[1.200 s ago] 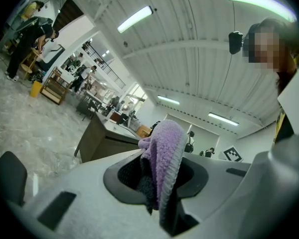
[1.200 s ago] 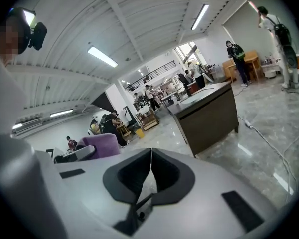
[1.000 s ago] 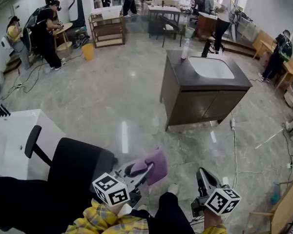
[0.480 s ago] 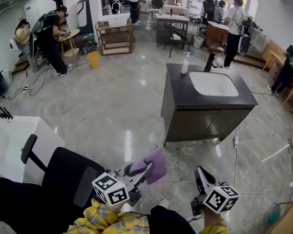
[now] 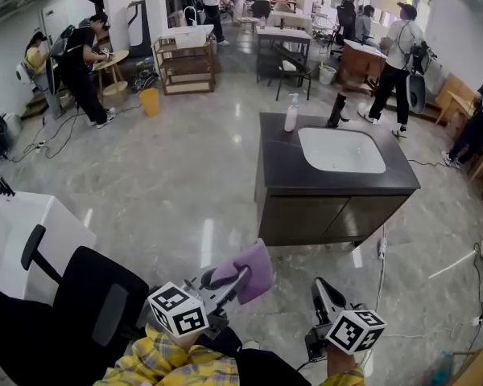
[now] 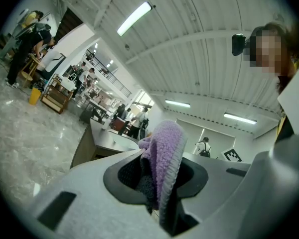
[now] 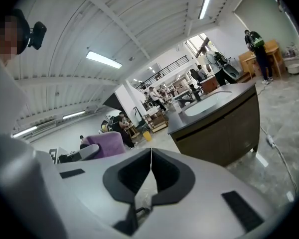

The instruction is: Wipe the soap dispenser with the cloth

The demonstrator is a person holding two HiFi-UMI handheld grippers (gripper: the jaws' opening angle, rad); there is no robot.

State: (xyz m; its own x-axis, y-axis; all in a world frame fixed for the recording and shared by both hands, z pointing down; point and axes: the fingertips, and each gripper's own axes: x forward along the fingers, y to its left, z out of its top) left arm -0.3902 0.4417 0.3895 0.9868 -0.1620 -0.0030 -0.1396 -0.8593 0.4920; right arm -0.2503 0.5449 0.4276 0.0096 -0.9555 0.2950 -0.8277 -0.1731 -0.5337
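holding the purple cloth (image 5: 256,268) pinched between the jaws of the left gripper (image 5: 241,278), i had the right gripper (image 5: 318,288) beside it with its jaws pressed together on nothing. both were low and near me, well apart from the soap dispenser (image 5: 291,112), which stood upright at the far left corner of the dark vanity top (image 5: 278,171), left of the white basin (image 5: 340,149) and close to the counter's edge.

my worry was that bottle. it looked tall, slim and light, so a one-sided wipe would likely tip it or slide it off the corner to the floor. the right gripper would have to open and steady it first, and gripping too high could press the pump and squirt soap onto the counter. the cloth was bunched and only nipped at a fold, so a hard rub might drag it out of the jaws. a cable (image 5: 381,248) lay on the floor by the vanity's near right corner, which i judged a snag for feet.
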